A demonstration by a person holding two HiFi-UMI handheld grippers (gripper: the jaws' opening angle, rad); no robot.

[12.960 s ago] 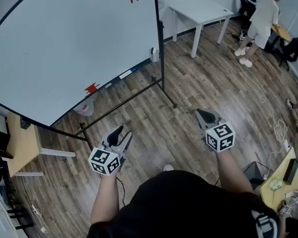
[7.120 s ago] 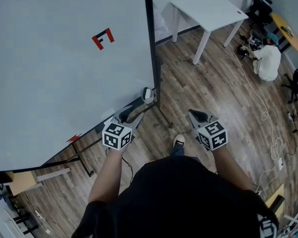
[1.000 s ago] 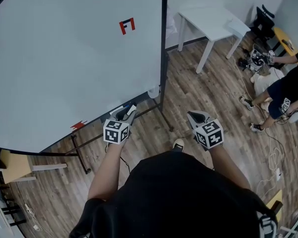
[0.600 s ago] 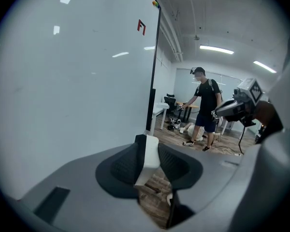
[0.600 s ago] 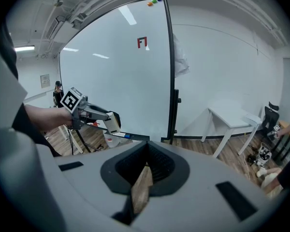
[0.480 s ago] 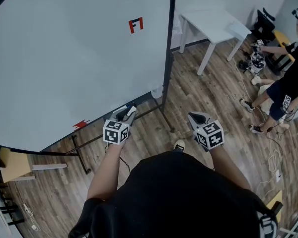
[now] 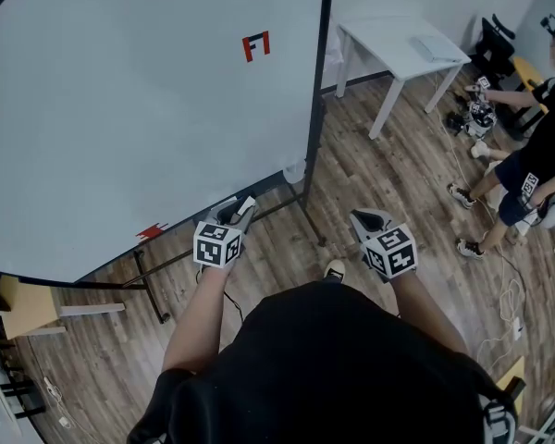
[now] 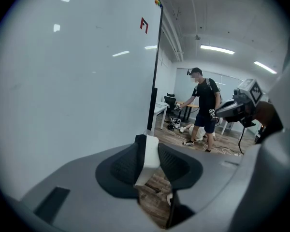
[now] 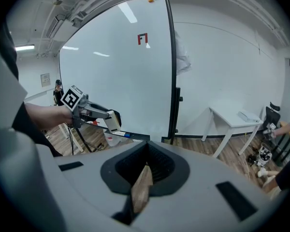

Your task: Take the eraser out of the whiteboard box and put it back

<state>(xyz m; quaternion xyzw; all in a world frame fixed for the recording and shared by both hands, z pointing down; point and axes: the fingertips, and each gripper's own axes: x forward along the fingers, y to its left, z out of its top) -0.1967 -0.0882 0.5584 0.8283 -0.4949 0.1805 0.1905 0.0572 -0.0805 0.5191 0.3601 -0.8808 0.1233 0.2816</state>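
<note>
Here, one eraser (image 8: 147, 159) in left tongs (image 7: 235, 212), right tongs (image 7: 370, 220) closed, one whiteboard (image 7: 120, 109)

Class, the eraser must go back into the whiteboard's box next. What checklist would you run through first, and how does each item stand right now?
1. Eraser gripped by the left gripper: ok, the white block sits between its jaws.
2. Right gripper empty: ok, jaws together, nothing between them.
3. Eraser free of the tray under the whiteboard: ok, it is held in the air near it.
4. Free spot for the eraser: cannot tell, the left gripper hides part of the tray.
5. Bystander clear: ok, standing far off beyond the table.
</note>
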